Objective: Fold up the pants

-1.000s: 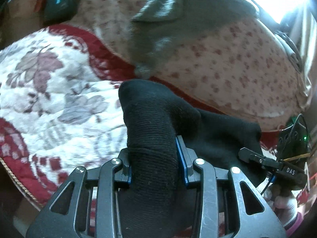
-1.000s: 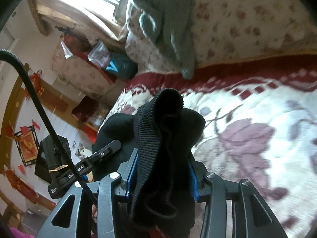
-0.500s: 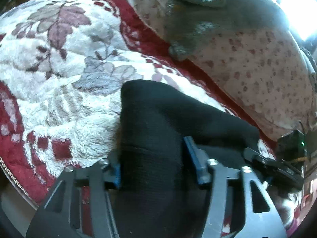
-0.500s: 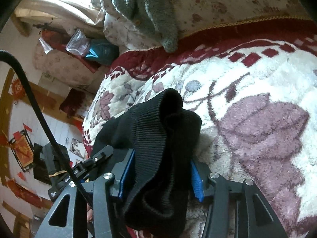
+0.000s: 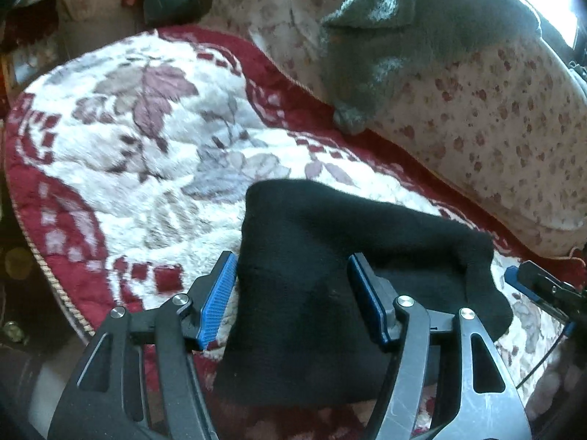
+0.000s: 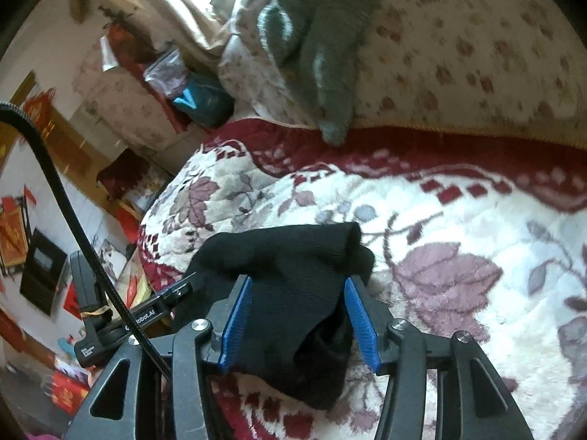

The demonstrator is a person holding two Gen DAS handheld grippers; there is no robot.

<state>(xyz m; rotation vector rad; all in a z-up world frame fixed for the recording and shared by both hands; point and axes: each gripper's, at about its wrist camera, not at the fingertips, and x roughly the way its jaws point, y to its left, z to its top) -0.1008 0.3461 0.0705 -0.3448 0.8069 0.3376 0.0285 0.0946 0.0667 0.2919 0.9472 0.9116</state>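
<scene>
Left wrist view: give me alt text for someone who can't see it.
The open left gripper straddles black pants lying on a red-and-white floral blanket. Behind, a grey knit garment lies on a floral-print quilt.

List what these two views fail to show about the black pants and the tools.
- Black pants: the near end, in the left wrist view, is hidden under the left tool.
- Pants, right wrist view: lower part hidden by the right tool.
- Whether either tool's pads touch the cloth: unclear.
- Right tool's tip: cut off by the frame edge.
</scene>
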